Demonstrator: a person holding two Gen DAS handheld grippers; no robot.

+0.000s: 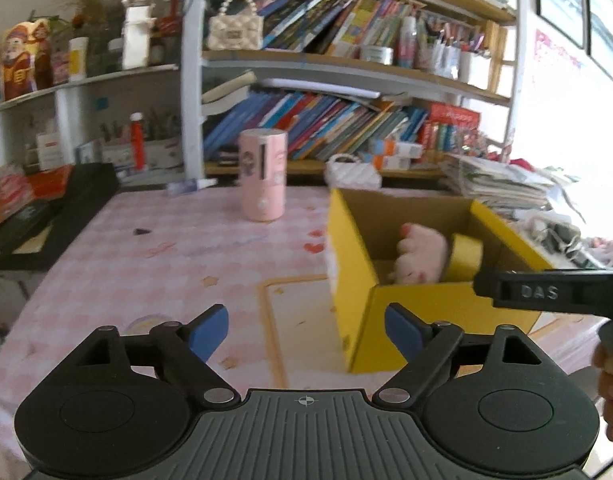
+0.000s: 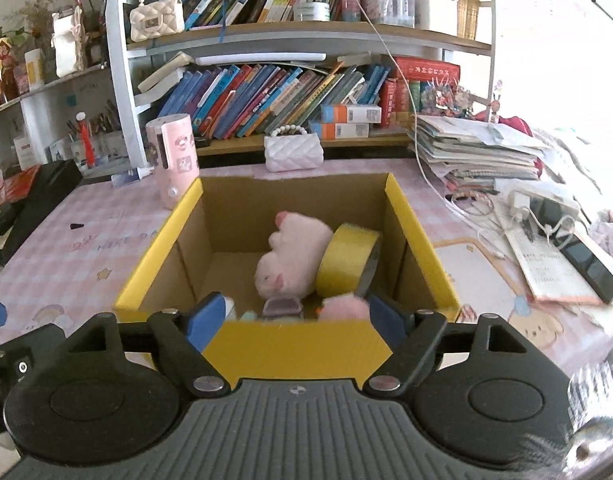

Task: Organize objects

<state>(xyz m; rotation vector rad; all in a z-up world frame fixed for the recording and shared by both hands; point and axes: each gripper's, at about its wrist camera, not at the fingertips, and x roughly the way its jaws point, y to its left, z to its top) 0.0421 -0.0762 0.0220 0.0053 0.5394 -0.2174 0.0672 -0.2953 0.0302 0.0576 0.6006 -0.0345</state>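
Fingers apart on both sides, nothing between either pair. Left gripper [image 1: 306, 332] hanging over bare pink checked worktop [image 1: 146, 264], yellow box [image 1: 426, 312] just off past its right finger [image 1: 402, 328]. Right gripper [image 2: 294, 320] poised at the near rim of that same box [image 2: 298, 344], looking straight down into it.

Inside, ahead of the right fingers: pink plush toy [image 2: 294, 256] lying on its side, yellow tape roll [image 2: 346, 260] leaning against it and the box wall, propped up rather than flat. Small grey thing and a second pink fluffy bit low at the near wall, too hidden to name.

Out on the worktop, beyond and left of the left fingers: pink cylinder [image 1: 263, 174] standing upright, well apart from the box. White quilted purse [image 2: 292, 152] behind the box's far wall. Probably next candidates for tidying; open fingers suited to a fresh pickup.
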